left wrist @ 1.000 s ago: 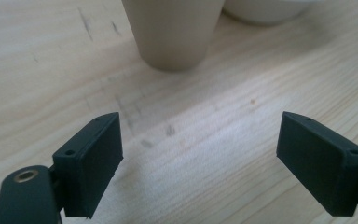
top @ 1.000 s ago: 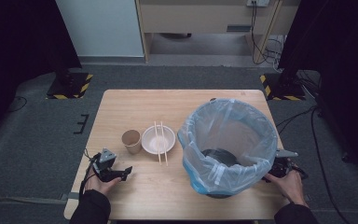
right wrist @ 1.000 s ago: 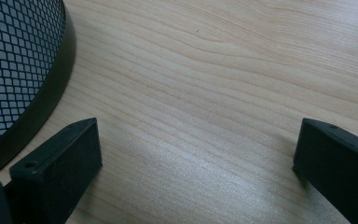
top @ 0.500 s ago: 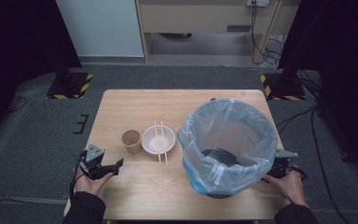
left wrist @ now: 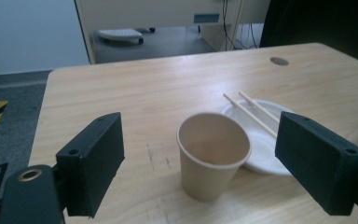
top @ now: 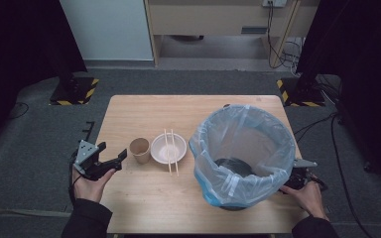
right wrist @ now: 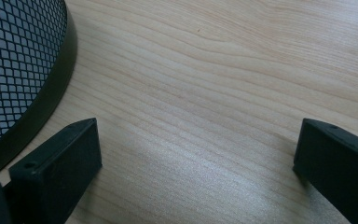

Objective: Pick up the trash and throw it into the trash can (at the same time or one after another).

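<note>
Left gripper (top: 110, 161) sits at the table's 9 o'clock edge, jaws spread wide and holding nothing, aimed at the small brown paper cup (top: 139, 149). In the left gripper view the cup (left wrist: 213, 159) stands upright dead centre between the 2 jaws, near but not yet inside them, nothing touching. Just beside the cup at its 3 o'clock is the shallow white round bowl (top: 168, 148) with 2 pale wooden chopsticks (top: 170, 152) laid across it; the bowl rim looks to be touching or nearly touching the cup, can't tell which. Right gripper (right wrist: 196, 154) is parked low over the light wooden table (top: 188, 111), jaws wide and empty too, with the black mesh bin's base (right wrist: 16, 65) at its 10 o'clock. That bin, lined with a translucent blue bag (top: 245, 148), stands at the table's 3 o'clock side. Step looks like approach for the cup grasp, likely bound for the bin. Next move: push left gripper forward until the jaws straddle the cup mid-wall, then close softly, since thin paper will crush. Watch the far jaw, as it could clip the bowl and roll the chopsticks off.
</note>
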